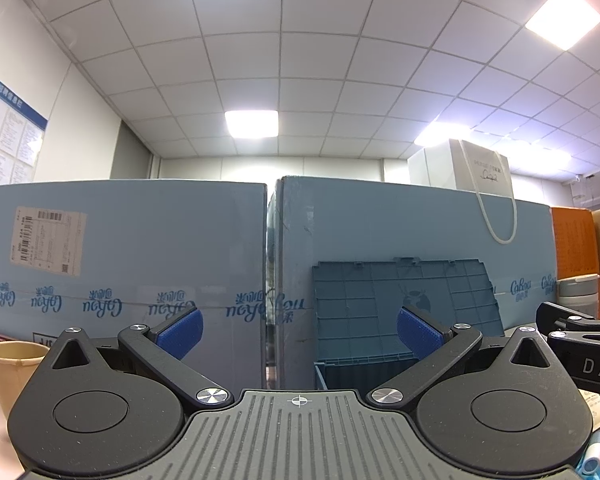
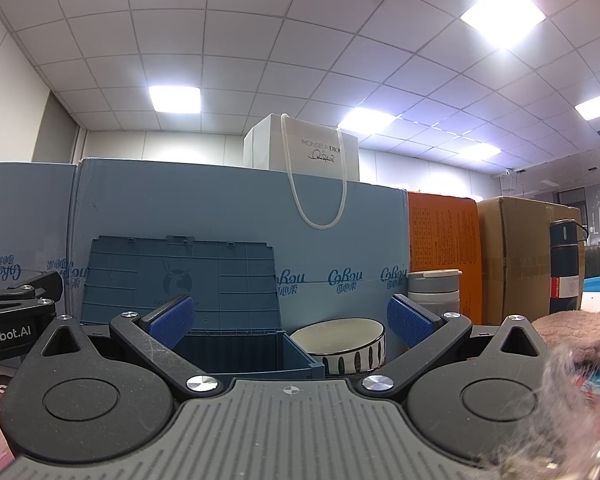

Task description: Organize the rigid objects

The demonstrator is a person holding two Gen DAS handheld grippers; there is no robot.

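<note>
A blue plastic storage box point(image 2: 236, 352) stands open with its lid point(image 2: 180, 276) leaning back against the cartons; it also shows in the left wrist view point(image 1: 364, 368). A white bowl with dark stripes point(image 2: 340, 344) sits right of the box. A grey lidded cup point(image 2: 434, 290) and a dark flask point(image 2: 566, 272) stand further right. A paper cup point(image 1: 14, 364) stands at the left. My left gripper point(image 1: 299, 330) is open and empty, facing the box. My right gripper point(image 2: 290, 320) is open and empty, in front of the box and bowl.
Large light-blue cartons point(image 1: 120, 264) form a wall behind the box. A white gift bag point(image 2: 312, 152) sits on top of them. An orange box point(image 2: 440, 240) and a brown carton point(image 2: 516, 248) stand to the right. A pink furry cloth point(image 2: 576, 332) lies at the right.
</note>
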